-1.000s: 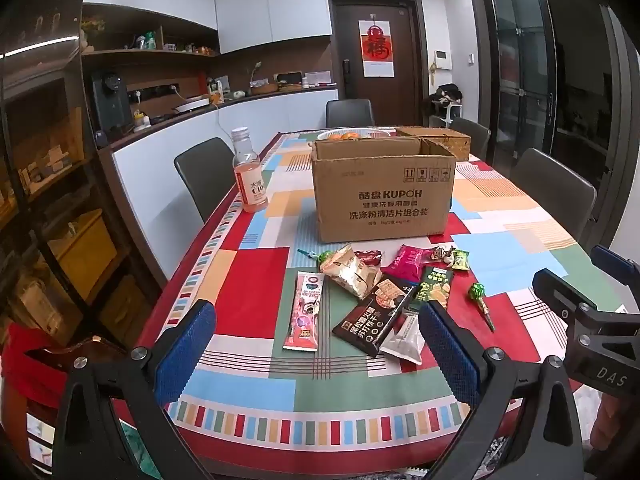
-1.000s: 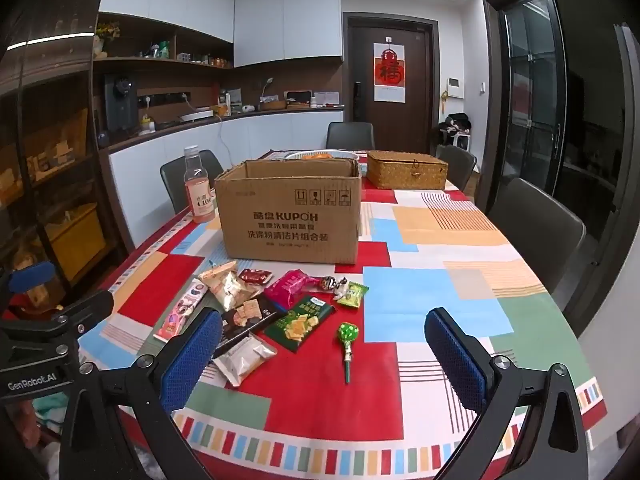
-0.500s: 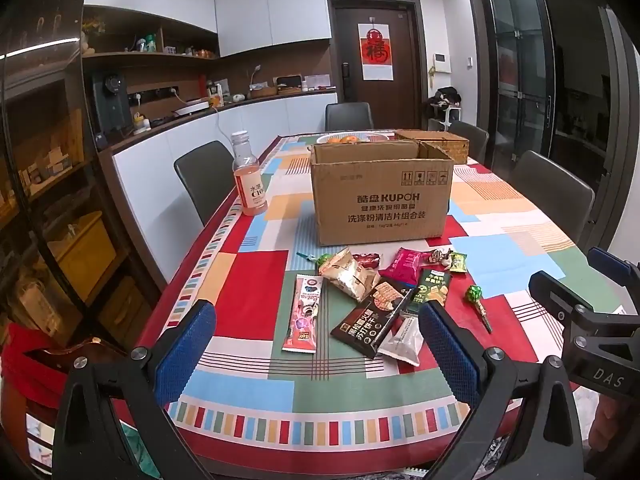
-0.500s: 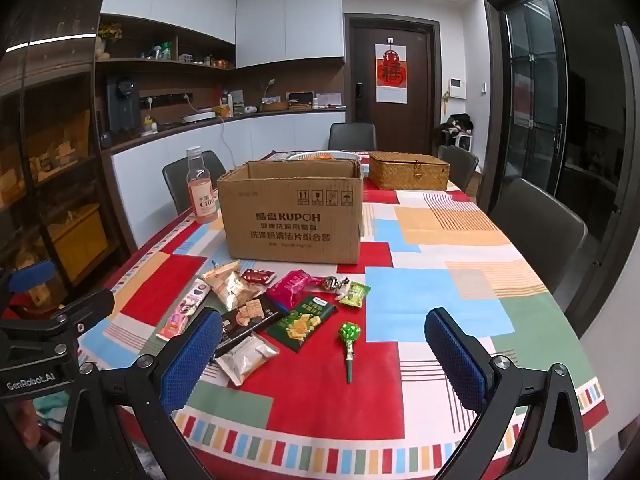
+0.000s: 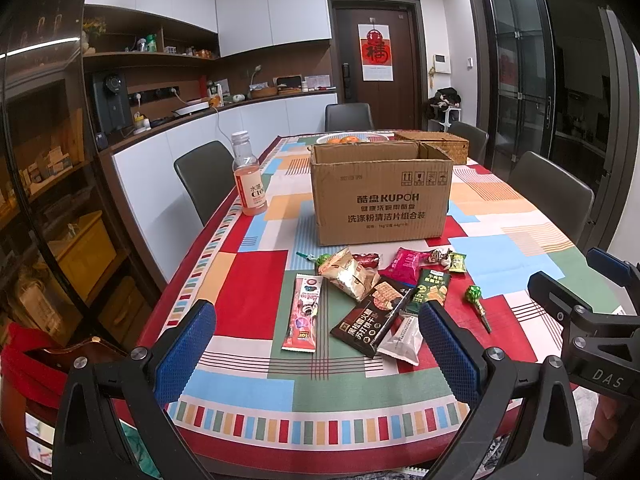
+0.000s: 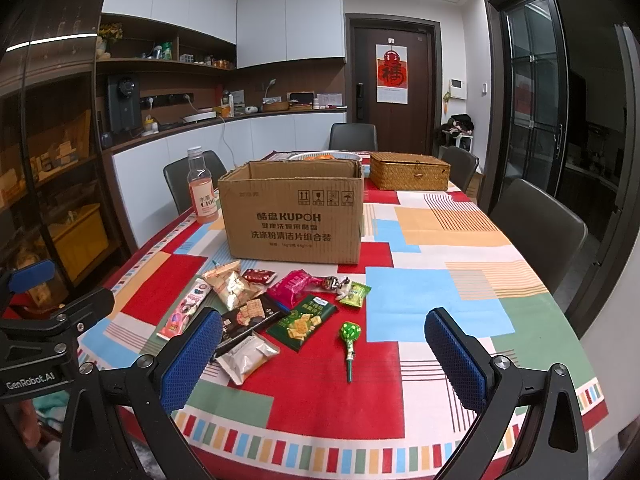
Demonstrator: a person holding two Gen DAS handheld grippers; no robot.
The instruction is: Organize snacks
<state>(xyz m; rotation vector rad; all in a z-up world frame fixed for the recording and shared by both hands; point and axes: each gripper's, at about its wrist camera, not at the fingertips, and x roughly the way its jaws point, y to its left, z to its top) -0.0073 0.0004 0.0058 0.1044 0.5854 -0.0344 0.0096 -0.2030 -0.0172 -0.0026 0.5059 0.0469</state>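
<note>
Snacks lie in a loose pile on the surface, just ahead of both tools. None is picked up yet, so I think the job is only starting.

Left tool is spread wide and holds nothing. Right tool is spread wide too, with nothing in it. Both hang over the near edge. Close in front of the left tool are a pink stick pack and a black biscuit pack. Ahead of the right tool lies a green lollipop, a bit apart from the pile. Past the pile stands an open box.

Next, I think a tool must go down over one snack, squeeze it, and carry it to the box.

Only the right view shows the whole woven basket behind the box. The left view shows oranges there more clearly.
</note>
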